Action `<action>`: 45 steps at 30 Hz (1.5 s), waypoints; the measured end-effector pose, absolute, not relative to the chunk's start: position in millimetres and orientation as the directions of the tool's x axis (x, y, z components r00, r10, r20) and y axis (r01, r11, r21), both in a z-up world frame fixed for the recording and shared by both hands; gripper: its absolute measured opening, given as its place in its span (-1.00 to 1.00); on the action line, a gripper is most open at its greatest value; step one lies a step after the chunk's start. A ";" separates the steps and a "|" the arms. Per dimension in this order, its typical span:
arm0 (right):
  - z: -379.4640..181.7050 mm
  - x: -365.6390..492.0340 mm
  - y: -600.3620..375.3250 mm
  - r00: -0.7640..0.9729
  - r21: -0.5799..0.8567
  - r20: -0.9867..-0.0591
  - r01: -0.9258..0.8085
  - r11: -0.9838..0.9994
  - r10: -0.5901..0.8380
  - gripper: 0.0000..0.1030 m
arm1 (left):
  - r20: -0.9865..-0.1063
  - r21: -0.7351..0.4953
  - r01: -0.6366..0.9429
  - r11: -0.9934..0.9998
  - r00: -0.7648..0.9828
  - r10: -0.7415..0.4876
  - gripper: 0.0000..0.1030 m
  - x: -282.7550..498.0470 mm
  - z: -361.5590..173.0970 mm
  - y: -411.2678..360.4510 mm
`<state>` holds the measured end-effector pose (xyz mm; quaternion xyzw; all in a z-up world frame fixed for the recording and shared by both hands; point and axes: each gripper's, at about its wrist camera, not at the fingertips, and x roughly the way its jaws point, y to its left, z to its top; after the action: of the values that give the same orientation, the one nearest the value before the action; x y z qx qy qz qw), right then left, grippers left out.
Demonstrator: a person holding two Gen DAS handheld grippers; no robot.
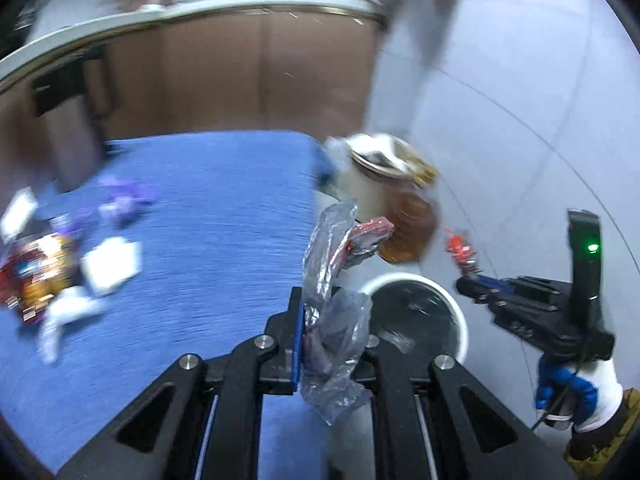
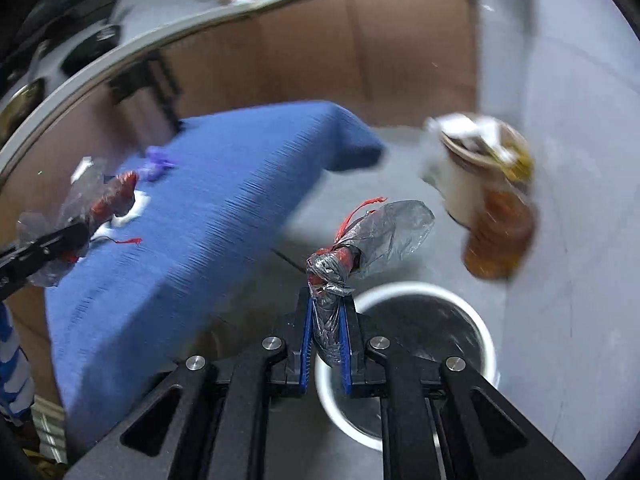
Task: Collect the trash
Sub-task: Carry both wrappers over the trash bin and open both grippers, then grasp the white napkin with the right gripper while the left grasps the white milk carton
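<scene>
My left gripper (image 1: 320, 312) is shut on a crumpled clear plastic wrapper with red print (image 1: 336, 276), held over the right edge of the blue-clothed table (image 1: 208, 216). My right gripper (image 2: 327, 312) is shut on a twisted clear and red wrapper (image 2: 352, 248), held just above the rim of a white round bin with a black liner (image 2: 416, 292). The bin also shows in the left wrist view (image 1: 420, 280), below and right of my left gripper. The right gripper (image 1: 476, 280) and its wrapper (image 1: 460, 250) show there too. Several pieces of trash (image 1: 44, 276) lie on the table's left side.
A second, fuller bin (image 2: 472, 168) with paper and a brown bag (image 2: 500, 240) stands on the grey floor beyond the white bin. A brown counter front (image 1: 240, 80) runs behind the table. A purple wrapper (image 1: 124, 200) and a white paper (image 1: 112, 264) lie on the cloth.
</scene>
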<state>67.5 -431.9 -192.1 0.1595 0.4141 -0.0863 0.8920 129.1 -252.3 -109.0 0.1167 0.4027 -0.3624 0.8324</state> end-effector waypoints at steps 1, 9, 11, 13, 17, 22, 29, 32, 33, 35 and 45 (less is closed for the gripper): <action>-201.8 64.1 -440.5 0.628 0.217 -0.777 0.308 0.926 -0.027 -0.76 | -0.768 -0.095 0.717 0.690 0.388 -0.509 -0.79 126.7 -115.7 -271.3; -263.6 49.8 -489.2 0.553 0.243 -0.833 0.419 0.875 -0.034 -0.66 | -0.829 -0.125 0.789 0.601 0.250 -0.500 -0.49 116.4 -161.4 -350.9; -273.3 51.4 -491.8 0.535 0.231 -0.843 0.439 0.868 -0.046 -0.40 | -0.829 -0.143 0.795 0.589 0.230 -0.511 -0.25 115.5 -166.5 -361.1; -277.9 49.0 -495.8 0.527 0.222 -0.848 0.455 0.862 -0.060 -0.27 | -0.825 -0.177 0.797 0.577 0.200 -0.528 -0.13 116.5 -167.8 -367.1; -280.4 37.3 -504.7 0.523 0.218 -0.849 0.486 0.847 -0.081 -0.20 | -0.806 -0.214 0.790 0.575 0.189 -0.560 -0.11 112.8 -157.8 -359.6; -260.5 29.8 -499.4 0.545 0.215 -0.832 0.483 0.849 -0.100 -0.20 | -0.771 -0.176 0.775 0.608 0.275 -0.574 -0.11 112.7 -131.7 -328.8; -219.3 49.1 -462.2 0.605 0.209 -0.792 0.390 0.897 -0.078 -0.20 | -0.719 -0.176 0.709 0.683 0.382 -0.581 -0.11 132.6 -100.9 -260.0; -196.9 64.2 -437.8 0.636 0.207 -0.770 0.326 0.922 -0.052 -0.20 | -0.694 -0.169 0.665 0.727 0.443 -0.567 -0.06 144.3 -86.6 -219.9; -190.4 69.3 -431.0 0.645 0.207 -0.763 0.306 0.929 -0.042 -0.20 | -0.686 -0.163 0.647 0.745 0.468 -0.557 -0.02 149.9 -82.8 -208.2; -174.6 82.7 -412.5 0.664 0.209 -0.747 0.253 0.945 -0.012 -0.20 | -0.665 -0.153 0.595 0.789 0.529 -0.527 0.22 166.1 -71.5 -177.1; -124.9 171.4 -304.7 0.692 0.207 -0.698 -0.048 0.977 0.182 -0.04 | -0.656 -0.066 0.264 0.962 0.715 -0.241 0.47 264.3 -45.1 -60.0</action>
<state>171.4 -304.7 -124.9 0.0863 0.3871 0.0626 0.9158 264.3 -60.0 -45.1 0.0163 0.3521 -0.1364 0.9258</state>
